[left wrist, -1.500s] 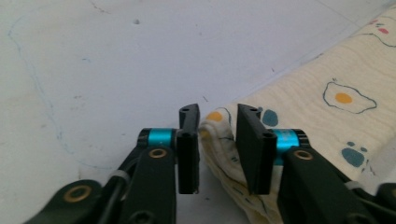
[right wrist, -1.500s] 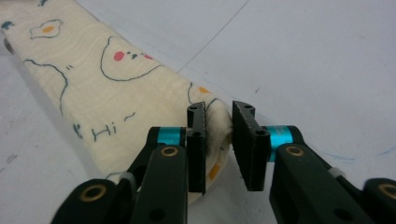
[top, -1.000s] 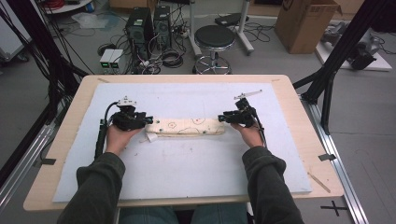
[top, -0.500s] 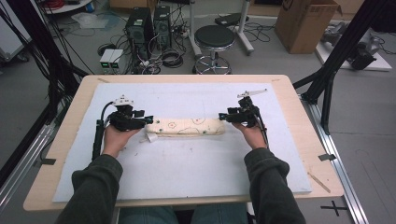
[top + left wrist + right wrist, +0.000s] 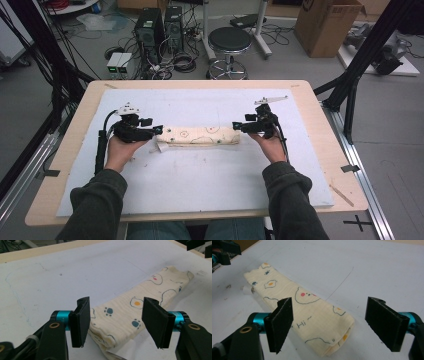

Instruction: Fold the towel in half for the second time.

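Reaching in from the near edge on two dark sleeves (image 5: 95, 200), both aimed inward along one line, likely so as to work the two ends of one piece at once. Next out, left claw (image 5: 159, 130) set just beside the left end of the folded cloth (image 5: 200, 136), pads apart and pressing on nothing, having just been opening, with that end lying low between and ahead of them rather than pinched. Same on the other side: right claw (image 5: 235, 126) spread wide at the right end, likewise having just been opening, folded edge sitting loose below the gap, untouched by either pad. Judged from that, a release after a fold, both ends let go together, probably to keep the bundle from skewing or springing open. Lying flat between the two claws, long and narrow, doubled over in several layers, cream with printed eggs, paws and bear outlines, a white label poking out at the left end. Resting on the white sheet (image 5: 200, 200) across the middle of the worktop (image 5: 325, 150), probably laid there as a clean, even surface for folding, well within reach of both arms. Farther off, bare sheet up to the wooden far rim, then floor with a round stool (image 5: 228, 40), computer towers (image 5: 155, 25) amid cables, and a cardboard box (image 5: 325, 25) at the back right
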